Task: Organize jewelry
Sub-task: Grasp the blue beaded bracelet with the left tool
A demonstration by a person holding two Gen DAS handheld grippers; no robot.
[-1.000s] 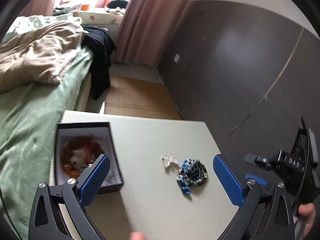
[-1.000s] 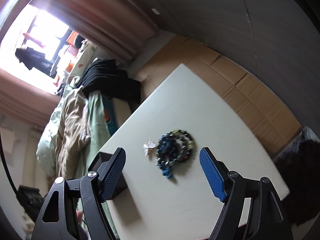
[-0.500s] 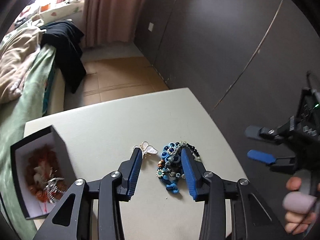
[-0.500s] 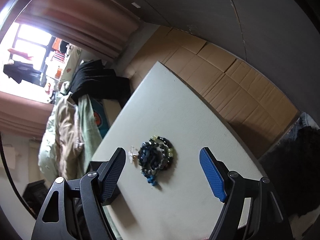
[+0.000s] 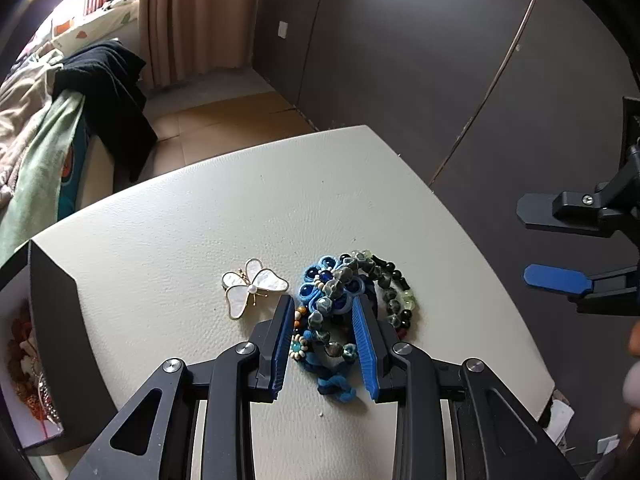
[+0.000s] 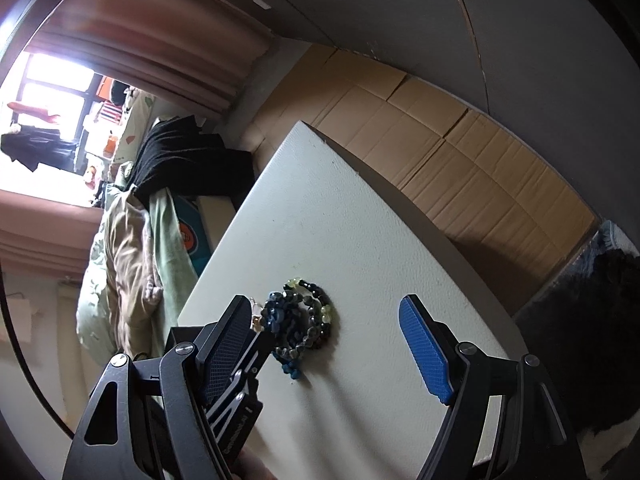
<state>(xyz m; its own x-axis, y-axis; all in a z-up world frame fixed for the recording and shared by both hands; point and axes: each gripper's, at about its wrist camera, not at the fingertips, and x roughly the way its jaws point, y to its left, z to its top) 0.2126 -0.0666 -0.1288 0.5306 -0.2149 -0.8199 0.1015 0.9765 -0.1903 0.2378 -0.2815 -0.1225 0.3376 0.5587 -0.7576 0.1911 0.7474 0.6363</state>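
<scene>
A pile of bead bracelets (image 5: 340, 304), blue knotted cord with grey, green and black beads, lies on the white table (image 5: 240, 208). A white butterfly brooch (image 5: 254, 288) rests just to its left. My left gripper (image 5: 322, 300) stands low over the pile, its jaws closing with the blue bracelets between the pads, not visibly squeezed. My right gripper (image 6: 324, 304) hovers open above the same pile (image 6: 300, 320), nothing between its fingers; in the left wrist view the right gripper (image 5: 540, 246) sits off the table's right edge.
An open dark box (image 5: 52, 320) holding red and orange jewelry stands at the table's left edge. A bed with a green sheet (image 5: 40, 160) and black clothing lies beyond. A dark wall panel (image 5: 440, 60) runs along the right; cardboard (image 6: 460, 152) covers the floor.
My left gripper came down and forward onto the bracelet pile, and its jaws narrowed from wide apart to either side of the blue beads. My right gripper sank slightly, still wide.
</scene>
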